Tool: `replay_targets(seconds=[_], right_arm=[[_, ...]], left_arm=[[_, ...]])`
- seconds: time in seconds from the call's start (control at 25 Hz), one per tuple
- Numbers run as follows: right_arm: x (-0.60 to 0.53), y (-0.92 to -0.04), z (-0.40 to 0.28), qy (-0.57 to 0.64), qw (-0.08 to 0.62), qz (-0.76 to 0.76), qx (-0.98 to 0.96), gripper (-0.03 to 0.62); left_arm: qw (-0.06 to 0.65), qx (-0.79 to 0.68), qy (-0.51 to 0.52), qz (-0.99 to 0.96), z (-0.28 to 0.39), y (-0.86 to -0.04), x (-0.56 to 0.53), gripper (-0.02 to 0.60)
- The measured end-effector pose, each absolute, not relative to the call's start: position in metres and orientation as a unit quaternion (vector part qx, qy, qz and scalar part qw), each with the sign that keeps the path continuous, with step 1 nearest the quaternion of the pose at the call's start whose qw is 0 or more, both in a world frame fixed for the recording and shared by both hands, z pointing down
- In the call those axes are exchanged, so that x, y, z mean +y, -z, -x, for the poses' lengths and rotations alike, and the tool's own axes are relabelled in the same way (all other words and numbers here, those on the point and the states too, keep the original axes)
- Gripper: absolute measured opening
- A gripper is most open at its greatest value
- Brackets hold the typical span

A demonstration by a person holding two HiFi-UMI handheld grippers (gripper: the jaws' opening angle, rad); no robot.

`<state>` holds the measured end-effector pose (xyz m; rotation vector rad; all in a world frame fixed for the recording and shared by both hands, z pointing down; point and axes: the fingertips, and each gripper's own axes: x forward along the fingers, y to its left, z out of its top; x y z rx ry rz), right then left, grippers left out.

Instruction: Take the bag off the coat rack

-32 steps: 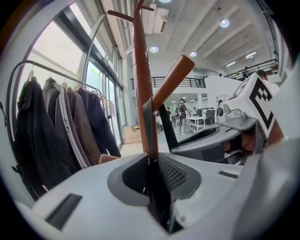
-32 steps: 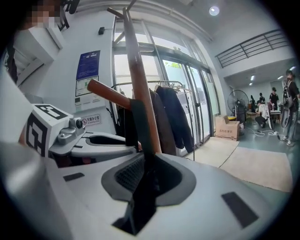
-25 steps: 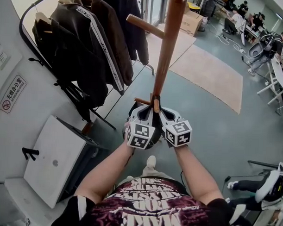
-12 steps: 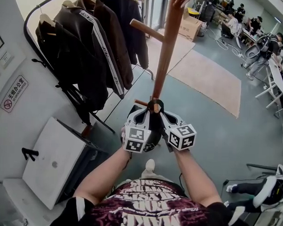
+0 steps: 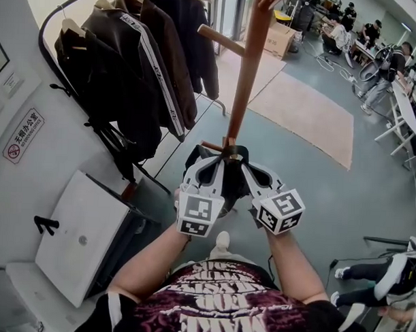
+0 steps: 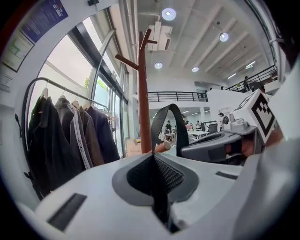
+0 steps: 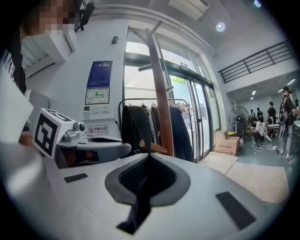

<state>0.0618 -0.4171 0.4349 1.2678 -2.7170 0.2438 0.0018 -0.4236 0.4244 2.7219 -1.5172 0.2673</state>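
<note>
Down at 6 o'clock of the coat rack [image 5: 244,75], left claw [image 5: 217,165] and right claw [image 5: 245,169] are both pinched tight on the strap [image 6: 182,127] of the black bag [image 5: 226,188] by the low peg [image 5: 210,146], so next up is probably lifting that loop clear, imo.

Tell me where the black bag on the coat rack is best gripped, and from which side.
The strap loop, from below. It is flat, thin and arches over the peg, so jaws pinch it well; left gripper and right gripper are shut on it.
</note>
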Motion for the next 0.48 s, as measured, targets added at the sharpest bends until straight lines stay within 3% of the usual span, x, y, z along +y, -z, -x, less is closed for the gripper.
replay_targets(seconds=[0.48], right_arm=[[-0.361,-0.374,-0.038,-0.041,0.036,-0.397,-0.916,0.008]], left_arm=[[-0.016,-0.484,-0.050,-0.873,0.024,-0.363,-0.371,0.009]])
